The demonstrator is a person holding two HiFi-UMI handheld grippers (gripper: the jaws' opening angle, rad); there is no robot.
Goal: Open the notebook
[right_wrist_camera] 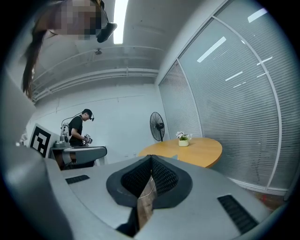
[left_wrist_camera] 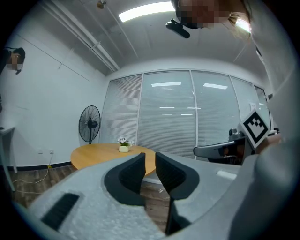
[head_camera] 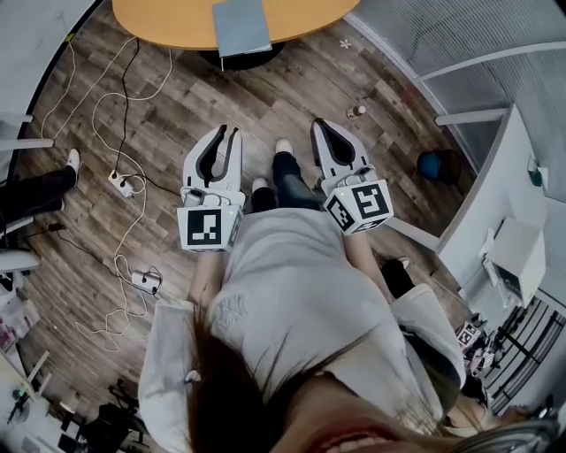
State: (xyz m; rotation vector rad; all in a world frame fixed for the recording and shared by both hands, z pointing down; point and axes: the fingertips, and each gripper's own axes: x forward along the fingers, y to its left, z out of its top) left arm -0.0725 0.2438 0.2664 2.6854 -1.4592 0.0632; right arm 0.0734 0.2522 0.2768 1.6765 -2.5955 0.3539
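- Notebook (head_camera: 240, 26): grey-blue, closed, flat on the near edge of the round wooden table (head_camera: 168, 22), well apart from both grippers.
- Left gripper (left_wrist_camera: 150, 161): held level over the wood floor, jaws a narrow gap apart, nothing between them.
- Right gripper (right_wrist_camera: 151, 159): beside the left, jaw tips together, nothing held.
- Potted flowers (left_wrist_camera: 123, 146): on the table's far side.
- Standing fan (left_wrist_camera: 89, 123): beyond the table.
- Cables with power strip (head_camera: 121, 183): on the floor, to the left.

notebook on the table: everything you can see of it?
The notebook is a plain grey-blue rectangle, closed, lying flat at the near edge of the round wooden table, one short end seeming to overhang slightly. No markings show. Nothing rests on it; the left claw and right claw are both well short of it.
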